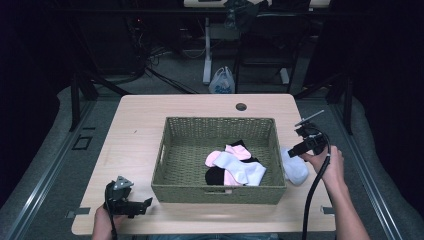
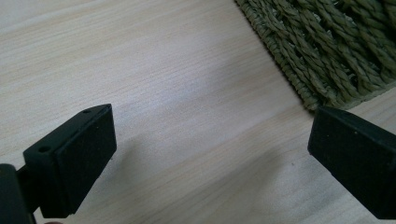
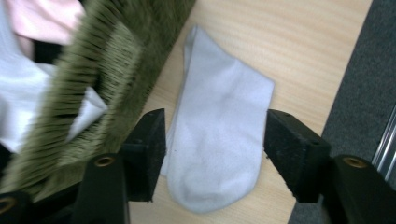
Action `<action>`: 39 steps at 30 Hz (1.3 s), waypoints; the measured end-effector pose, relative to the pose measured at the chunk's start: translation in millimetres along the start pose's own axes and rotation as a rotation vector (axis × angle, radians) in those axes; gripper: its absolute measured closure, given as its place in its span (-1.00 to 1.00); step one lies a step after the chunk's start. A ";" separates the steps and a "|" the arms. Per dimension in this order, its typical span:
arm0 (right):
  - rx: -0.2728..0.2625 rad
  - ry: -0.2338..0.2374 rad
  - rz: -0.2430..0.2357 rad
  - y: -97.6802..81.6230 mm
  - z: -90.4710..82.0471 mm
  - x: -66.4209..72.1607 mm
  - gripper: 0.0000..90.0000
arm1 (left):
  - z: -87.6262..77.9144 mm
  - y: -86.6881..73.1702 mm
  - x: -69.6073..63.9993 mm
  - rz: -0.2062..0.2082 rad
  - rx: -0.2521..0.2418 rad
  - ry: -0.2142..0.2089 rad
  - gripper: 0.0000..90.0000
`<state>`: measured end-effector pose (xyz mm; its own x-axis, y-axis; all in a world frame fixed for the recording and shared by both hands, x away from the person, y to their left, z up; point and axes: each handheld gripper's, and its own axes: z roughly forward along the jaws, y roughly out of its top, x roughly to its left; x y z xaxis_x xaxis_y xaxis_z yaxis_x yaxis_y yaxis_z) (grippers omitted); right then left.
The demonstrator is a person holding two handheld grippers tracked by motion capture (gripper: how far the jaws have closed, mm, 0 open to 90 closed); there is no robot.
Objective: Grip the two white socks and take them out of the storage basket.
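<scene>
progress: i am judging several pink, white and black socks (image 1: 234, 167) binned in the green woven basket (image 1: 218, 193) | remaining: flat white sock (image 3: 219, 135) on table, my right gripper (image 3: 212, 149) straddling it, jaws apart | left gripper (image 2: 210, 158) idling, jaws apart

The table (image 2: 154, 79) under the left gripper's jaws is pale, smooth, matt wood grain. The basket (image 2: 327, 51) beyond them is rough woven olive fibre. Between the right gripper's matt black jaws lies a soft white knit sock (image 3: 219, 135).

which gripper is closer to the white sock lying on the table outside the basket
Right. The right gripper hangs just above the white sock, jaws open astride it; the left gripper sits beyond the basket's opposite corner.
</scene>
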<state>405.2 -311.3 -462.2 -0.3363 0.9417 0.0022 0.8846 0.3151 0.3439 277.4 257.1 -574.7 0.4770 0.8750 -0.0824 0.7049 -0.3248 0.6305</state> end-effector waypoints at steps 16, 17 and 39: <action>-0.149 0.059 -0.126 21.0 -72.9 36.5 -0.73 | 0.7 -0.4 0.1 -0.009 -0.004 0.004 -0.97; -0.157 0.059 -0.136 23.1 -74.0 41.0 -0.78 | 0.4 -0.3 0.1 -0.007 0.000 0.002 -0.97; -0.111 0.150 -0.278 54.5 -34.8 109.6 -0.97 | 0.0 -0.4 0.1 -0.003 -0.001 -0.003 -0.97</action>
<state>405.3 -195.0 -410.5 -0.6108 0.7913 0.0292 0.7145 0.5349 0.4510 277.2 257.4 -575.0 0.4761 0.8751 -0.0863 0.7060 -0.3218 0.6308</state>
